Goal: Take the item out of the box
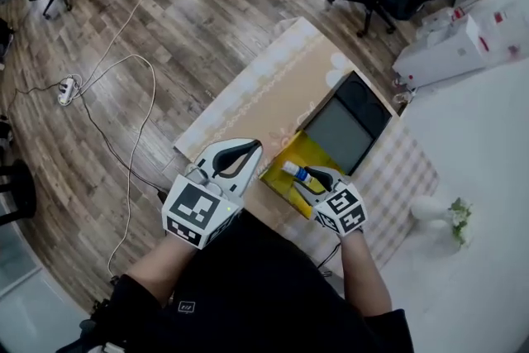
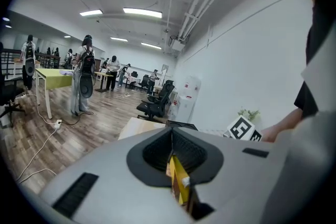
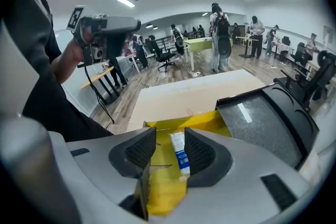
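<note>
At table (image 1: 264, 95) edge, yellow box (image 1: 289, 151), tube (image 1: 295, 172)

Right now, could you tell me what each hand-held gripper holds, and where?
Left hand-held gripper pinches the yellow cardboard box by a flap; right hand-held gripper holds nothing, open around the white-and-blue tube.

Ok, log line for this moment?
left tongs: shut on box flap | right tongs: open around tube | tube: lying on box

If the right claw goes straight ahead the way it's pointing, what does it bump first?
Most likely the white-and-blue tube, lying on the yellow box between the tips of the open right claw; depth is hard to judge.
</note>
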A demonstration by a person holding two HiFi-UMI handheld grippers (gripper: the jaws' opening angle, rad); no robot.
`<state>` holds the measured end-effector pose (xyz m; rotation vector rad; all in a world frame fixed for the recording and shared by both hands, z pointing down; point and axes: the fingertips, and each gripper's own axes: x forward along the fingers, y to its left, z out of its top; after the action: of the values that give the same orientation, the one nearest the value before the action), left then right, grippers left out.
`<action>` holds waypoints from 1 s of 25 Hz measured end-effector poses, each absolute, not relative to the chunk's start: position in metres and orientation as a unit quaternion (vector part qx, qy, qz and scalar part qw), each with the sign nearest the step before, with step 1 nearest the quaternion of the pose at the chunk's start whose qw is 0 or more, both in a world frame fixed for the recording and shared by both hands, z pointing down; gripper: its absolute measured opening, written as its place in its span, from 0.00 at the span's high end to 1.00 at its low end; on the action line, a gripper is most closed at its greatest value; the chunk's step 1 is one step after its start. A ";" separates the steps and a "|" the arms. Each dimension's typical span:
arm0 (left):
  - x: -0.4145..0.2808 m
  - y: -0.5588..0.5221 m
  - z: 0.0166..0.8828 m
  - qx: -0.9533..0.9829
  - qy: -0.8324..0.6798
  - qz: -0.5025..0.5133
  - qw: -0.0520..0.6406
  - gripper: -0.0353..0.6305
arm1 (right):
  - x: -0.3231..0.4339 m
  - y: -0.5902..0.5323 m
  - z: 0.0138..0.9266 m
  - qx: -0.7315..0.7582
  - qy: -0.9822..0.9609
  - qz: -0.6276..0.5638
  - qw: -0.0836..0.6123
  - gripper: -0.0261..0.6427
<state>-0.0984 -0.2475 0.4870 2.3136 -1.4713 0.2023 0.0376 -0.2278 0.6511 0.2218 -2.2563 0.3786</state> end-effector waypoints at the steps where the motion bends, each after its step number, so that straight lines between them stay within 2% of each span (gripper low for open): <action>1: -0.104 -0.247 0.487 0.822 -0.529 0.071 0.195 0.92 | 0.036 -0.227 0.659 0.081 -0.891 0.144 0.423 0.73; 10: -0.133 -0.243 0.473 0.809 -0.555 0.068 0.184 0.92 | 0.034 -0.230 0.713 0.059 -0.852 0.119 0.506 0.69; 16: -0.139 -0.241 0.472 0.809 -0.554 0.070 0.186 0.92 | 0.044 -0.230 0.744 0.041 -0.810 0.033 0.585 0.69; 21: -0.138 -0.247 0.464 0.824 -0.532 0.071 0.181 0.92 | 0.043 -0.232 0.735 0.075 -0.815 0.052 0.573 0.75; 25: -0.125 -0.257 0.460 0.845 -0.502 0.075 0.169 0.92 | 0.050 -0.235 0.721 0.118 -0.825 0.077 0.548 0.75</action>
<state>-0.1252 -0.2566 0.4597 2.4017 -1.4261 0.2118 0.0505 -0.2351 0.7212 0.2787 -1.9538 0.1835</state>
